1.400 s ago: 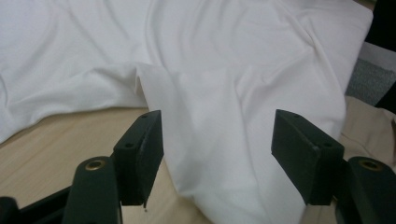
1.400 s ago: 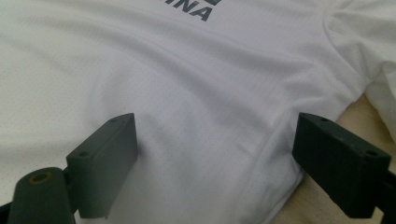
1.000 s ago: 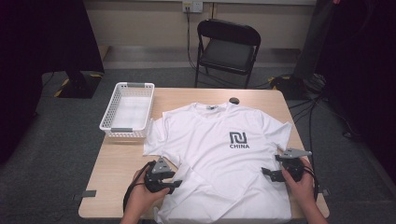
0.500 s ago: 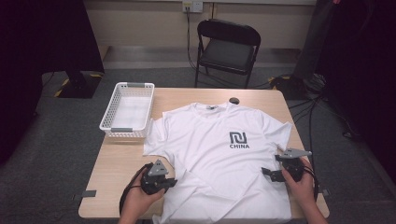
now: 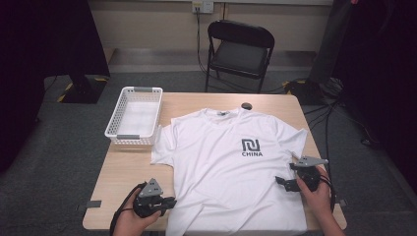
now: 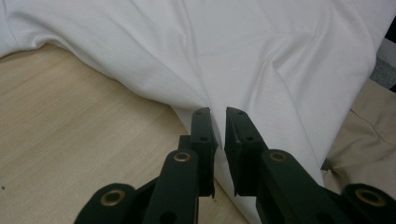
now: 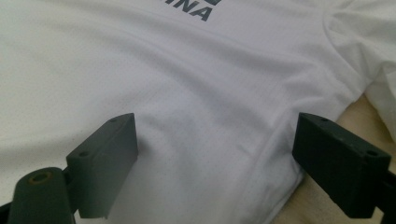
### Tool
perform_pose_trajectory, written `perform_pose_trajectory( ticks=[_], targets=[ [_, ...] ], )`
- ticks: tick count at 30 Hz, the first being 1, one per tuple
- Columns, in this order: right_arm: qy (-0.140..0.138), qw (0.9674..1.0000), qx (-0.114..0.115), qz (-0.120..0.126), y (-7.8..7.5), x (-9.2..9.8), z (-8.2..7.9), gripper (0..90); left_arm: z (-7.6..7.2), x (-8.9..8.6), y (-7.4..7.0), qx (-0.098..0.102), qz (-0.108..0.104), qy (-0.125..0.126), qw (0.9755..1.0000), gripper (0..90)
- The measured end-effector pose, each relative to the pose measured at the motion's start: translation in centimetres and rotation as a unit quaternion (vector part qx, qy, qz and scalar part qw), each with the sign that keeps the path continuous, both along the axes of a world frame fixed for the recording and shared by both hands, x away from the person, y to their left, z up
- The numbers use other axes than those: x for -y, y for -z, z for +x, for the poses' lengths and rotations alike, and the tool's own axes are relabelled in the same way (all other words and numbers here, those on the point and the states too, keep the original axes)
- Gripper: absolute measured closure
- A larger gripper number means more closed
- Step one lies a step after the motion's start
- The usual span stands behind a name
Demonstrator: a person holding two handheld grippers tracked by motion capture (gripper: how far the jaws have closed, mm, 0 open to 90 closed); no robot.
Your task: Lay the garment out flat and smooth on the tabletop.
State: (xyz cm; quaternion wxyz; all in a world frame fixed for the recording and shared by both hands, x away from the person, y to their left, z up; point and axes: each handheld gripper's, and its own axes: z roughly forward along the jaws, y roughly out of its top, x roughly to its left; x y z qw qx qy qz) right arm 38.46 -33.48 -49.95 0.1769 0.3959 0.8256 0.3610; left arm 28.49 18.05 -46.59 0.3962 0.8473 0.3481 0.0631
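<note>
Wooden table (image 5: 128,169), white T-shirt (image 5: 231,172) spread flat at its centre, basket (image 5: 134,115) at ten o'clock, folding chair (image 5: 240,51) at twelve. Left gripper (image 6: 217,112) pinches the shirt's edge, jaws just easing apart; right gripper (image 7: 217,140) gapes wide over the fabric.

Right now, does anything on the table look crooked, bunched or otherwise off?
Nothing is spilled or damaged. The white T-shirt lies face up and mostly flat, but its hem edge is pulled into a ridge between the nearly closed jaws of the left gripper. The sleeve beside the basket is rumpled. The right gripper is open over the cloth.
</note>
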Motion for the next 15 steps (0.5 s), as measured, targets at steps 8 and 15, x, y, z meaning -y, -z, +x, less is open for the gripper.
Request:
perform_pose_trajectory(
  ticks=[8, 15],
  targets=[
    [0.000, 1.0000, 0.000, 0.000, 0.0, 0.0, 0.0, 13.1, 3.3, 0.2, 0.5, 0.015, -0.001, -0.055, 0.9984, 59.0],
    [0.000, 1.0000, 0.000, 0.000, 0.0, 0.0, 0.0, 13.1, 5.4, 1.1, 1.9, -0.011, 0.027, -0.068, 0.9973, 70.6]
  ],
)
